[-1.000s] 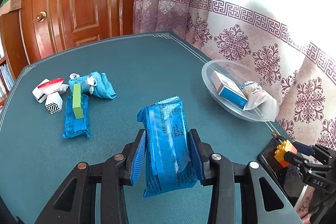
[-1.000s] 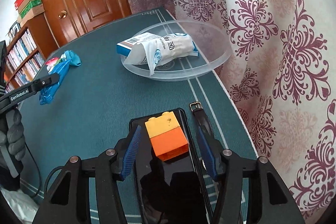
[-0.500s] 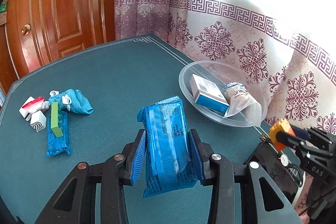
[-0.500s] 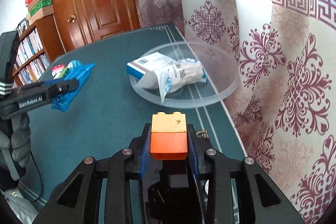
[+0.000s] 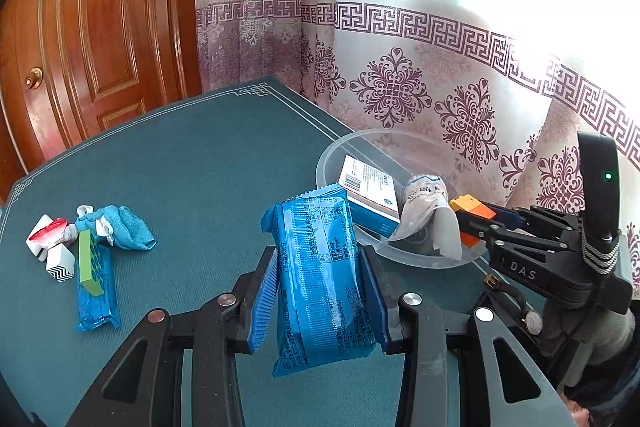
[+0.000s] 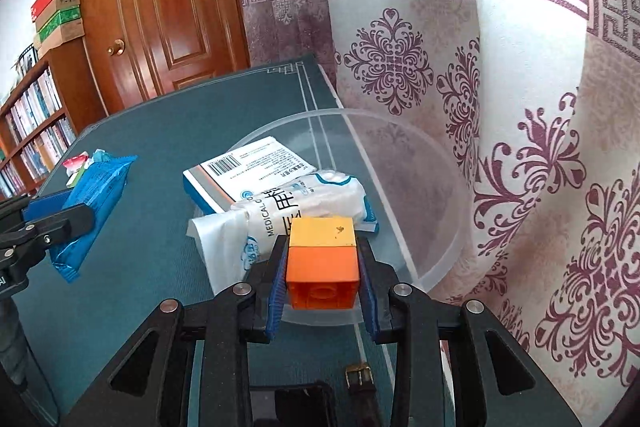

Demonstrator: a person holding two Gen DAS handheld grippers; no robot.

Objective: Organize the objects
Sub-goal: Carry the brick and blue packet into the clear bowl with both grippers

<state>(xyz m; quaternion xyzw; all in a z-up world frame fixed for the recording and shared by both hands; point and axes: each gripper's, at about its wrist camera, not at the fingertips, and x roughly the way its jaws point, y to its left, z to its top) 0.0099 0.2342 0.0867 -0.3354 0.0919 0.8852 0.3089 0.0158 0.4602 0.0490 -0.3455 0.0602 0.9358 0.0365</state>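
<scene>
My left gripper (image 5: 320, 291) is shut on a blue snack packet (image 5: 320, 267) and holds it above the green table, left of the clear plastic bowl (image 5: 332, 155). My right gripper (image 6: 322, 281) is shut on an orange and yellow toy brick (image 6: 322, 263) and holds it over the near rim of the bowl (image 6: 452, 195). The bowl holds a white and blue box (image 6: 248, 171) and a white medical pouch (image 6: 296, 207). The brick (image 5: 472, 209) also shows in the left wrist view.
At the table's left lie a second blue packet (image 5: 98, 291) under a green block (image 5: 86, 259), a blue cloth (image 5: 124, 227) and small white packages (image 5: 52, 247). A watch (image 5: 516, 307) and dark phone (image 6: 300, 403) lie by the near right edge. Curtains (image 6: 520, 147) hang behind the bowl.
My right gripper shut on the brick, lifted it off the phone and carried it over the bowl's near rim. My left gripper moved toward the bowl with the packet.
</scene>
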